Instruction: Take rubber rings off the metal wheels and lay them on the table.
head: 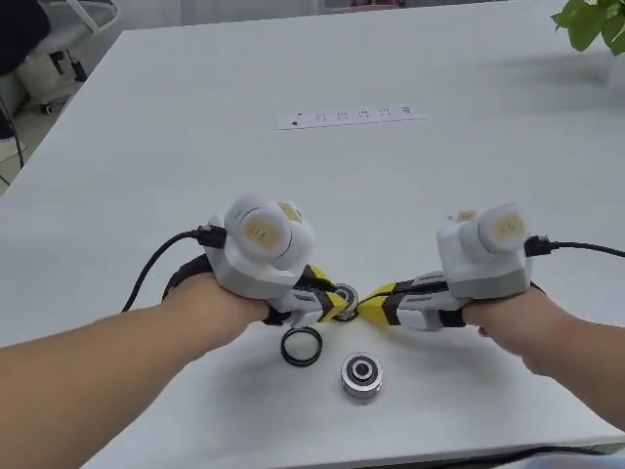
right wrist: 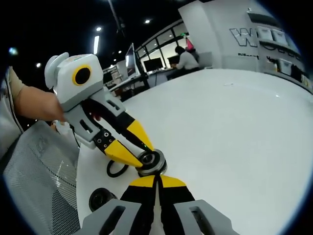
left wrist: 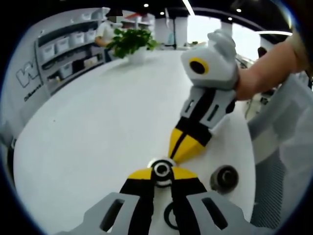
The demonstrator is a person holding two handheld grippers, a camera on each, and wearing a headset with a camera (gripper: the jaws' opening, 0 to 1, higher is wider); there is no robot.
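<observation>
Jaws of the left gripper clench a metal wheel, held between the two grippers near the bench's front edge. The right gripper has its jaws pressed together, tips touching that wheel's rim. Nearer the person, a loose rubber ring lies on the bench, a second wheel just beside it.

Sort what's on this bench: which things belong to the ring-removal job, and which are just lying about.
Job in hand:
- left gripper, shut on the held wheel
- right gripper, tip at that wheel
- rubber ring, lying loose on the table
- second wheel, beside the ring

Lying about:
- plant, far corner
- white strip, mid-table
</observation>
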